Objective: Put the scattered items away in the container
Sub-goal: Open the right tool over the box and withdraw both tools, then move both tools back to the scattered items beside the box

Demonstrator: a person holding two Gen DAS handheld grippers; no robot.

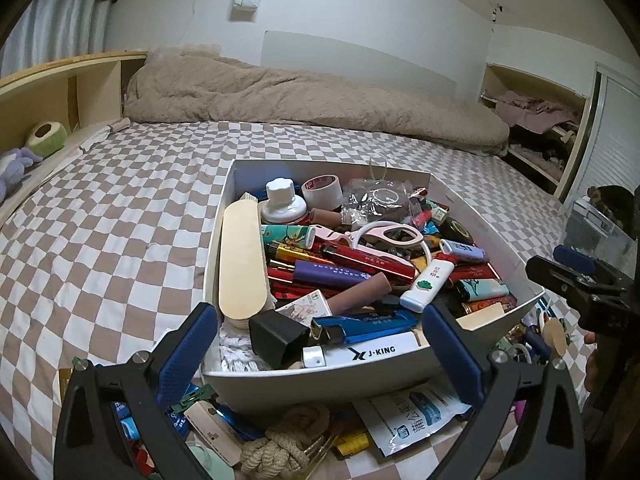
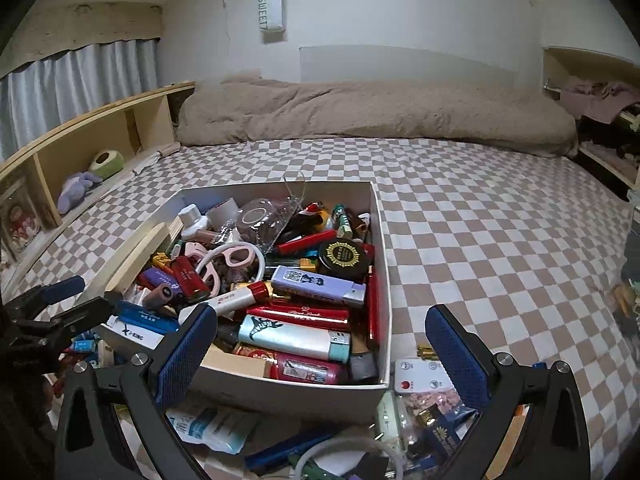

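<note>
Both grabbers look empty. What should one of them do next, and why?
Probably lower the open left gripper onto the knotted rope just below it. The rope lies outside the box, right under the fingers, and the gripper holds nothing.

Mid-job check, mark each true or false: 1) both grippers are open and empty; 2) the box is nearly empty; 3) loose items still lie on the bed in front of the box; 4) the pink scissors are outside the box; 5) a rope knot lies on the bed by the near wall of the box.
1) Both grippers are open and empty. True: the left gripper and right gripper hold nothing, jaws wide apart.
2) The box is nearly empty. False: it is piled high with lighters and other small things.
3) Loose items still lie in front of the box. True: for example the paper packet and the small remote.
4) The pink scissors are outside the box. False: they lie inside, on top of the pile.
5) True: the rope knot lies there.
</note>
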